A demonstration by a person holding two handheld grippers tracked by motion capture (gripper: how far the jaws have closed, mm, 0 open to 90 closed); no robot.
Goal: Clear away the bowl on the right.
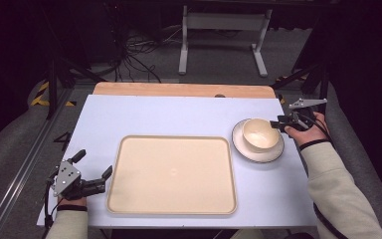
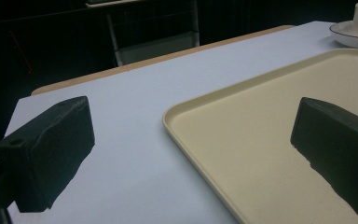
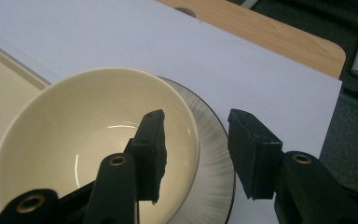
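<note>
Two tongs gape: right tongs (image 3: 196,154) straddle the rigid, breakable bowl's (image 3: 88,135) rim, gripping nothing; left tongs (image 2: 186,154) hold nothing beside the tray (image 2: 261,140).

the worktop (image 1: 179,114) along its far edge is left open; passage is blocked centrally by the tray (image 1: 171,174) and near the right edge by the bowl (image 1: 259,133) on its plate (image 1: 273,152).

White table (image 1: 179,117), with a wooden board (image 1: 179,89) exposed along its far edge. A cream tray (image 1: 174,174) lies centre-front; just right of it, a cream bowl (image 1: 260,133) sits on a dark-rimmed plate (image 1: 273,155). On the grey floor beyond stand a white frame (image 1: 224,22) and what appear to be tangled cables (image 1: 129,55).
</note>
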